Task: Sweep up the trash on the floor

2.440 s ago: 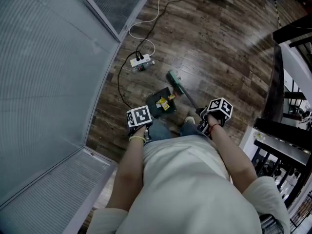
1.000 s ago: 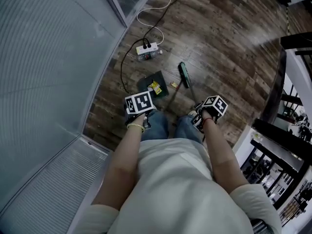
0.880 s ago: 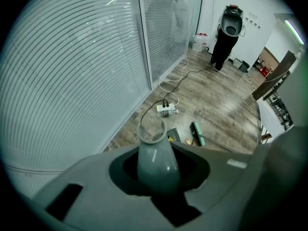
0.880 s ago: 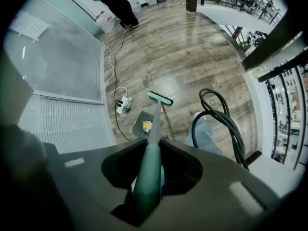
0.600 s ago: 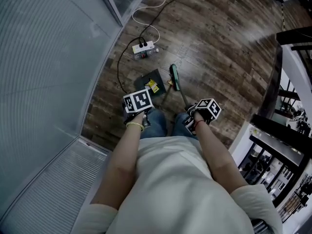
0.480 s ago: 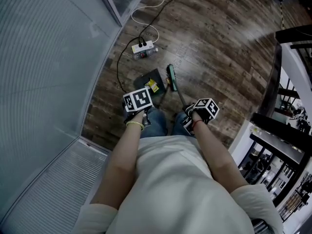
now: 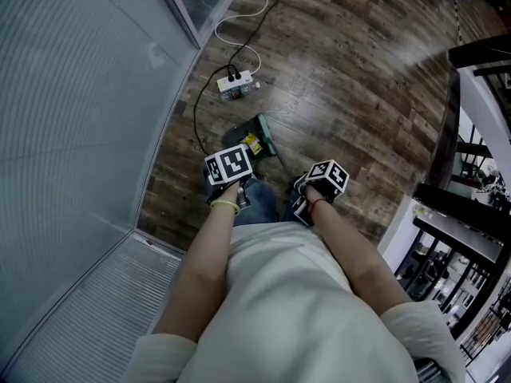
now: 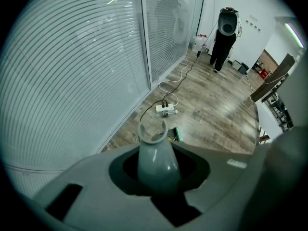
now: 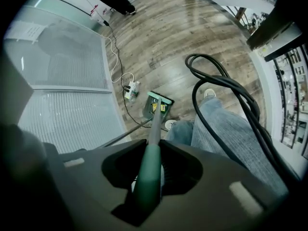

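Head view: we hold the left gripper (image 7: 229, 168) and the right gripper (image 7: 321, 183) low over the wood floor (image 7: 359, 70), close to our legs. A dark dustpan (image 7: 242, 136) lies just beyond the left gripper, with the yellow trash (image 7: 254, 144) sitting in it. The green broom head (image 7: 266, 136) is against the dustpan's right edge. We note a white power strip (image 7: 238, 80) farther off, near the glass wall (image 7: 80, 94) on the left.

Left gripper view: jaws pinched on the grey dustpan handle (image 8: 156, 155), which stands up between them. A person (image 8: 224, 42) in dark clothes stands at the far end of the room.

Right gripper view: jaws clamped on the green broom handle (image 9: 147, 177). We see its shaft run down to the broom head at the dustpan mouth, trash just inside. A black cable (image 9: 226, 88) loops over our jeans leg (image 9: 226, 134) on the right.
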Action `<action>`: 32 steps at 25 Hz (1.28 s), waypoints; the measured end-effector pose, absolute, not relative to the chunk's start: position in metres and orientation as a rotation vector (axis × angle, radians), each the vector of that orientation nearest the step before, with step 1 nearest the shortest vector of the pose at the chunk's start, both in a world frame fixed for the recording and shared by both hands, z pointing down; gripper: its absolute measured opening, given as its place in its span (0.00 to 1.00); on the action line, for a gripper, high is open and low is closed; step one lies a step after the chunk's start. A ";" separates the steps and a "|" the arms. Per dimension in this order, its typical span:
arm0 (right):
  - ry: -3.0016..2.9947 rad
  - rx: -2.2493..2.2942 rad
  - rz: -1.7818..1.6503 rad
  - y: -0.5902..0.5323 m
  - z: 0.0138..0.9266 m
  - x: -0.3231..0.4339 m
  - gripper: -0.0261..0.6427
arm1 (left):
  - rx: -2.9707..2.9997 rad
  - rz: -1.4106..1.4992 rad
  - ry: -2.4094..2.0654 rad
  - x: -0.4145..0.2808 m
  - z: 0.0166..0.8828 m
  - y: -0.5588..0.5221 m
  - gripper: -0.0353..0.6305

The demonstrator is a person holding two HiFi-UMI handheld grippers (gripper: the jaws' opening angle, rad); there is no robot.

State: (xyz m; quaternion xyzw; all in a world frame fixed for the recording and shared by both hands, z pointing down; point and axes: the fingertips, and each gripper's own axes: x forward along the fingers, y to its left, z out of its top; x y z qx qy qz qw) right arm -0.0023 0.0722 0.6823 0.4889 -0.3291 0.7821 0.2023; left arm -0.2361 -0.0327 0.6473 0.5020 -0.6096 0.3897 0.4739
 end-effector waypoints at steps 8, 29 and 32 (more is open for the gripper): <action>-0.943 1.295 2.176 0.076 0.668 -0.025 0.18 | 1.232 0.943 -1.489 -0.237 0.647 -0.031 0.18; -1.149 1.062 1.824 0.065 0.599 -0.035 0.18 | 1.135 0.797 -1.505 -0.290 0.639 -0.017 0.18; -1.179 1.075 1.801 0.055 0.590 -0.031 0.18 | 1.099 0.766 -1.529 -0.302 0.635 -0.012 0.18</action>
